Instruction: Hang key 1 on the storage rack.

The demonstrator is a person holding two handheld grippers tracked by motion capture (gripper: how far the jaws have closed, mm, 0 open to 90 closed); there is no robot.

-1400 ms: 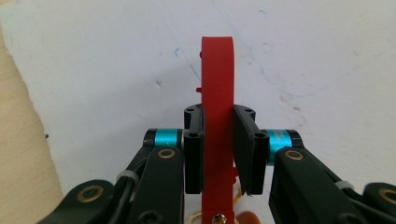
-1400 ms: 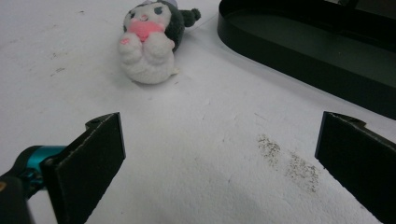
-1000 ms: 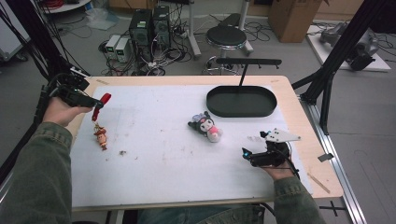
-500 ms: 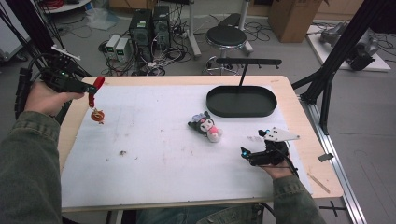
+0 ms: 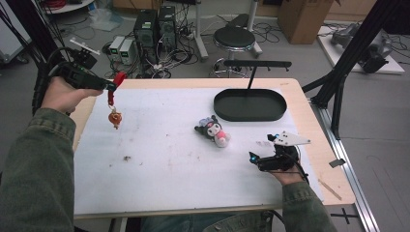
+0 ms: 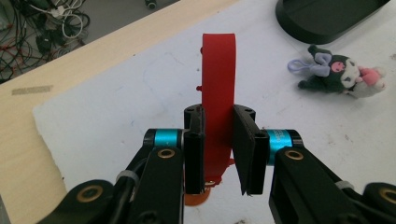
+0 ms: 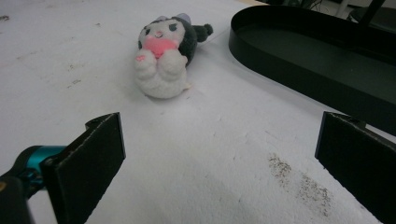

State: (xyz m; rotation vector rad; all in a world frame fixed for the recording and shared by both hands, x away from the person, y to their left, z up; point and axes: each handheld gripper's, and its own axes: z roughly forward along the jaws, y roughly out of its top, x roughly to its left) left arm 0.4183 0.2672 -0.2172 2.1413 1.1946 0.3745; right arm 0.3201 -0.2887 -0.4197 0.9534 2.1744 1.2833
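Left gripper point(image 5: 112, 87) raised over bench point(image 5: 193, 159) far-left corner, clamped on red strap point(image 6: 218, 100) — orange charm point(image 5: 114, 117) dangling below. Right gripper point(image 5: 255, 159) spread wide, resting low near-right. Black oval tray point(image 5: 249, 105) far-right — plush toy point(image 5: 213, 130) lying mid-bench.

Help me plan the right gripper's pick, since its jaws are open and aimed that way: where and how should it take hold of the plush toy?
Probably across the white body, the widest soft part, rather than the dark head or its thin loop. The plush toy lies flat, clear of the black tray, so the right gripper could come from its own side, low, one jaw on each flank.
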